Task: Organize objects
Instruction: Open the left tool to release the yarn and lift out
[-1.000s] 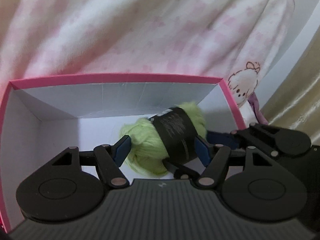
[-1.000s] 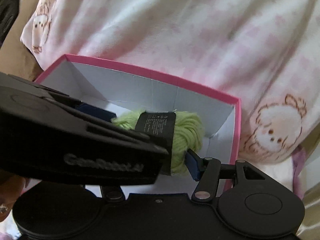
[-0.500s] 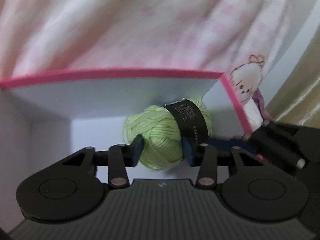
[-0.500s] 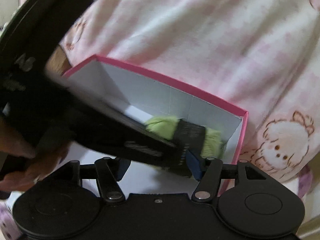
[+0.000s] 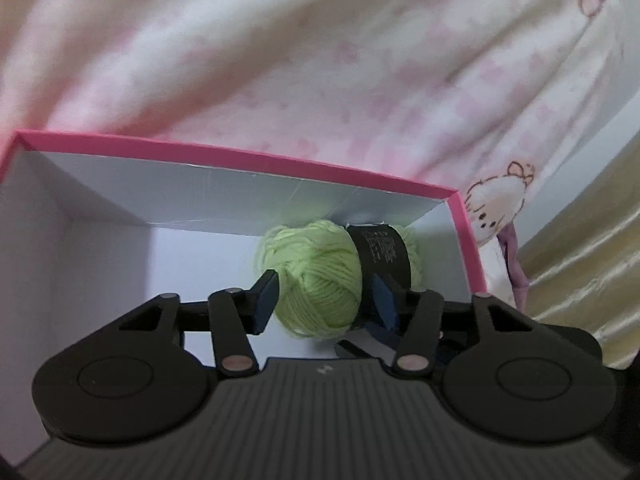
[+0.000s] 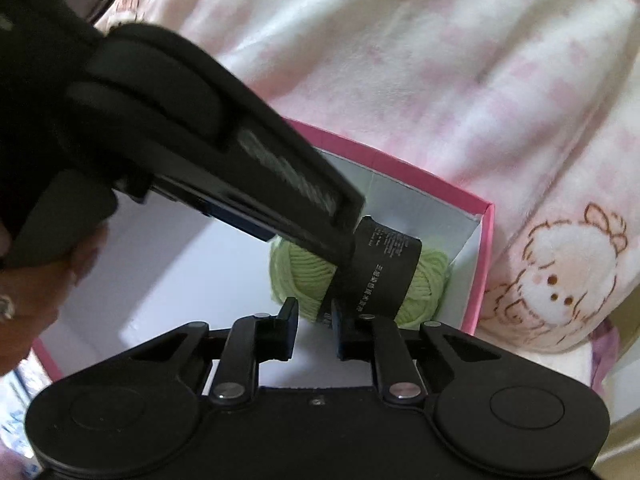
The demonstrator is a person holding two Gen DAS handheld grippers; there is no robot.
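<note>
The pink-and-white cartoon blanket (image 5: 320, 80) fills the top of both views and runs down their right side. On it sits the pink-rimmed box (image 5: 240, 156), white inside, taking the middle of the left wrist view.

The 1 task item you can see, a ball of light green yarn (image 5: 316, 276) with a black paper band, already lies inside the box against the far wall, near the right-hand corner.

Your left gripper (image 5: 324, 300) straddles the yarn from the lower centre of its view. Its jaws have just been opening, with the ball between them; the left pad looks just clear of the wool, while contact on the right, by the band, is hard to judge.

Your right gripper (image 6: 314, 332), low in the middle of its own view, has just been closing and now stands at its narrowest with nothing between the pads (image 6: 290, 330); the yarn (image 6: 304, 276) lies just beyond its tips.

So this placement looks essentially finished. What probably remains is drawing both grippers out. No other items show in either view, so you cannot tell how much is left.
</note>
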